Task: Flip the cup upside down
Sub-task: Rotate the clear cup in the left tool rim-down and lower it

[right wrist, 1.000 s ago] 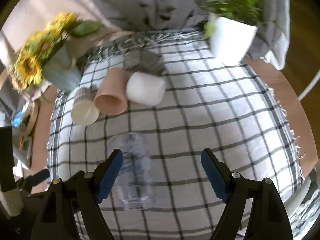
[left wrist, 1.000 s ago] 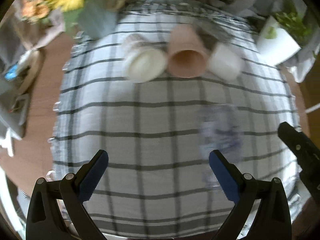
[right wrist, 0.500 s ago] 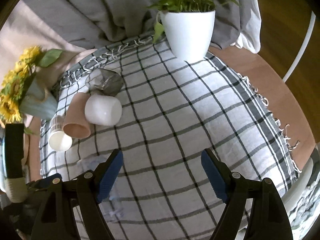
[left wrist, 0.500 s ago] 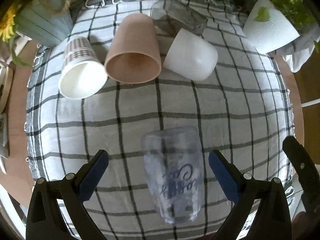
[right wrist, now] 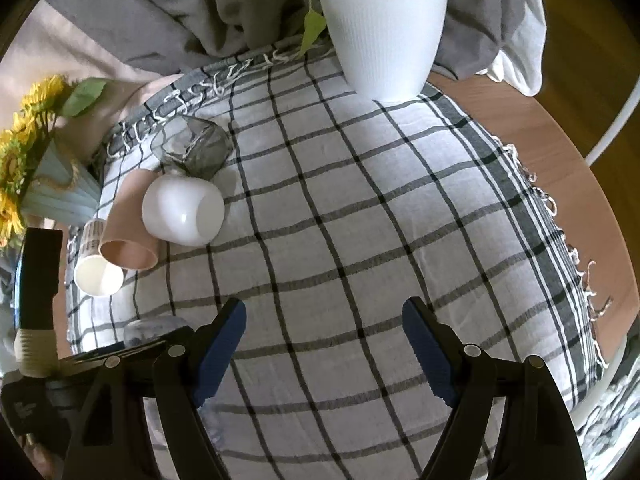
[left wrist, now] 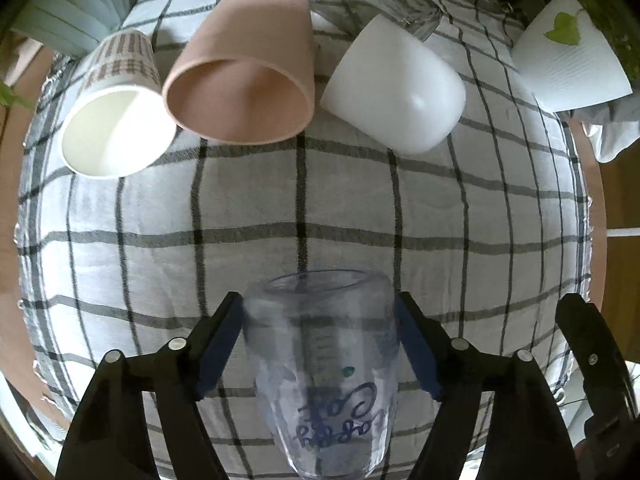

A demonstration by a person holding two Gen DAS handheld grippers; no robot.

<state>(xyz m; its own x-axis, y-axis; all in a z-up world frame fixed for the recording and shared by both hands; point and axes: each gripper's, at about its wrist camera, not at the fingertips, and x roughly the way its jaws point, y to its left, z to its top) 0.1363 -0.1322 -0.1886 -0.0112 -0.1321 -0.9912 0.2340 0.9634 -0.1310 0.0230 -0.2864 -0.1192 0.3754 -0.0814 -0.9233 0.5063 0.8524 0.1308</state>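
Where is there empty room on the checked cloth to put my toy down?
The wide middle of the checked tablecloth is bare, from the white ribbed plant pot down to the right claw. It is crowded at the far left, where the pink cup, white cup and paper cup lie.

- Checked cloth covering the table.
- Paper cup, pink cup, white cup and grey glass, lying together.
- White plant pot.
- Sunflowers.
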